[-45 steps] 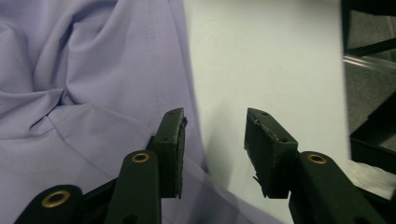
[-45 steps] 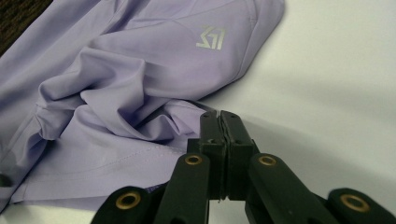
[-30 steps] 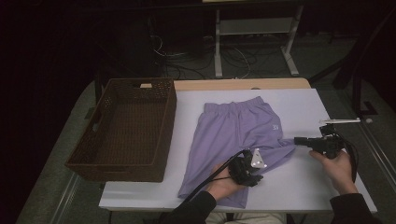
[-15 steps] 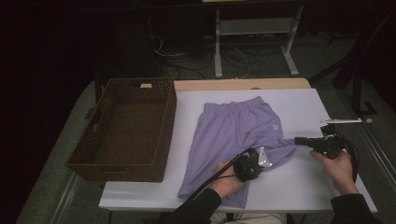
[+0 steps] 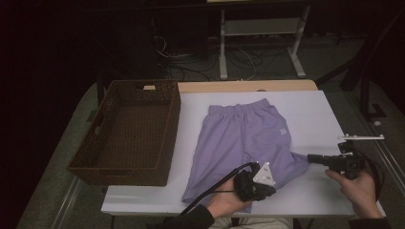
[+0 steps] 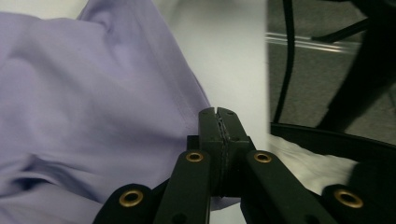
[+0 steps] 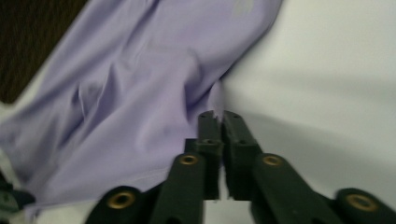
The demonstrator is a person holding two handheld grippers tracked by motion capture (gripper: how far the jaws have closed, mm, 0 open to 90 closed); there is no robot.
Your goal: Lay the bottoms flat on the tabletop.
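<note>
Shorts (image 5: 243,138), lilac, lie spread on the white tabletop (image 5: 315,112), waistband toward the far edge and legs toward the person. A small pale logo marks the right leg. The hem of that leg is drawn out sideways into a point toward the right tongs (image 5: 311,159). In the right gripper view a thin fold of the fabric runs in between the jaws, which stand nearly together and have just been opening slightly; the cloth is still caught between them. The left tongs (image 5: 260,191) sit at the near hem, low over the cloth. In the left gripper view their jaws are pressed together, with the hem edge passing under them; whether fabric is pinched there cannot be told. The left hand (image 5: 224,202) grips its tool from the near edge of the tabletop, and the right hand (image 5: 358,188) holds its tool at the near right corner. A cable (image 5: 210,193) trails from the left tool over the tabletop's front edge. A brown wicker basket (image 5: 124,167) stands just beside the shorts on the left, apart from them.
</note>
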